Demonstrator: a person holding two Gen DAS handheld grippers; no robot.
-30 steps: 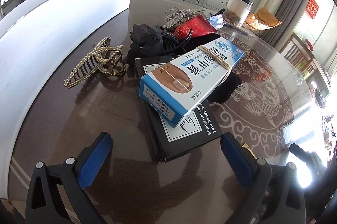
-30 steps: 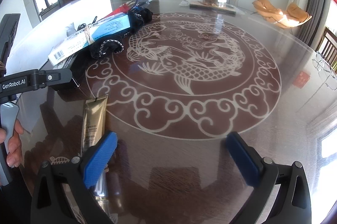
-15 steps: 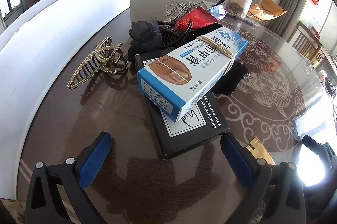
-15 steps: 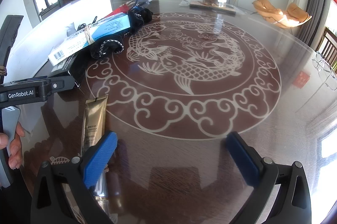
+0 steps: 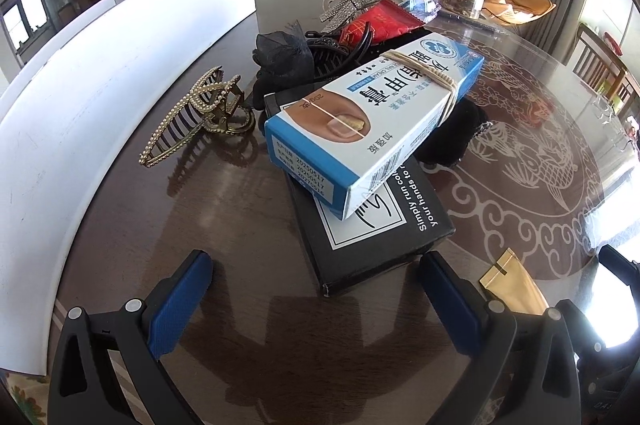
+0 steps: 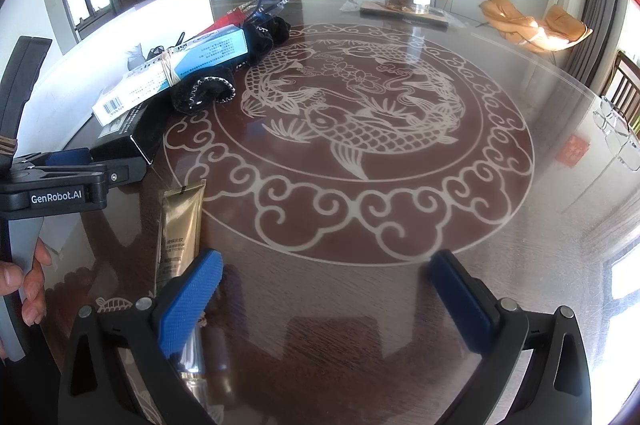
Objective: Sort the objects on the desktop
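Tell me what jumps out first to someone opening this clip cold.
Probably the blue-and-white medicine box bound with a rubber band, lying tilted across a black box just ahead of the open left gripper. Left of it lies a pearl hair claw. From the right wrist, the dragon-and-fish pattern fills the tabletop, with a gold tube beside the open right gripper.

My right gripper (image 6: 326, 289) hovers with jaws spread wide over the desk (image 6: 400, 225), a gold tube (image 6: 180, 225) lying beside its left finger.
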